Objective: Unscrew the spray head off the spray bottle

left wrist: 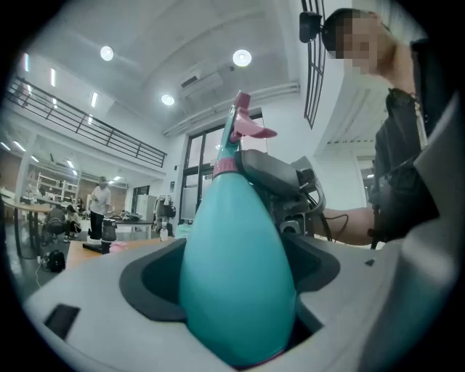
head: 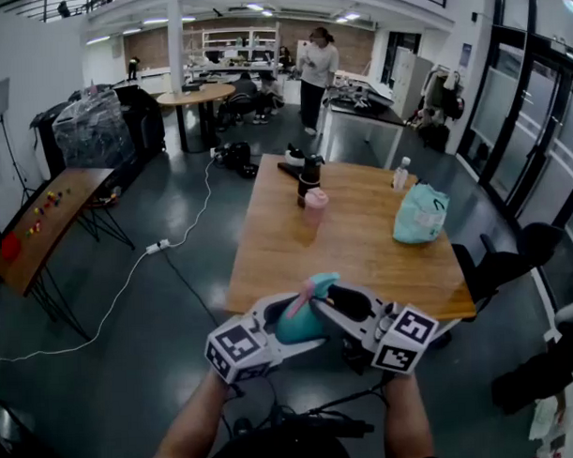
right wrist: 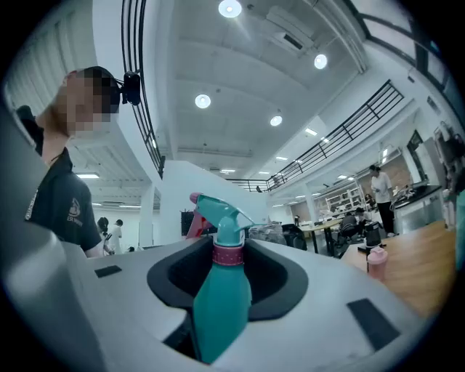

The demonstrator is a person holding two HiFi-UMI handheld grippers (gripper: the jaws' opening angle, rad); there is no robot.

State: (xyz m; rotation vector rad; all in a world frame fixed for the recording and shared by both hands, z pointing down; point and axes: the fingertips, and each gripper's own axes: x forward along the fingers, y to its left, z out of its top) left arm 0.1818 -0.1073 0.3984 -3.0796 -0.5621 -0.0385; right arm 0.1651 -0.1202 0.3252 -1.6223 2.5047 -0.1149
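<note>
Open workshop hall with grey floor; wooden desk [head: 362, 254] ahead, bearing a pink cup [head: 315, 206] and a teal bag [head: 420, 215]. Just before the desk's near edge and off its surface: teal spray bottle [head: 295, 324], carried between both grippers. Left gripper [head: 288, 330] at the head view's left, jaws clamped on the wide lower body, gap between them filled by it. Right gripper [head: 338, 306] opposite, jaws set wide and closed on the narrower upper body, just beneath the pink collar [right wrist: 227, 254]. Spray head [right wrist: 218, 211], teal with a pink trigger, seated on the neck, clear of both pairs of jaws and standing beyond the right jaws' tips. Grippers facing each other, close together around the bottle.
</note>
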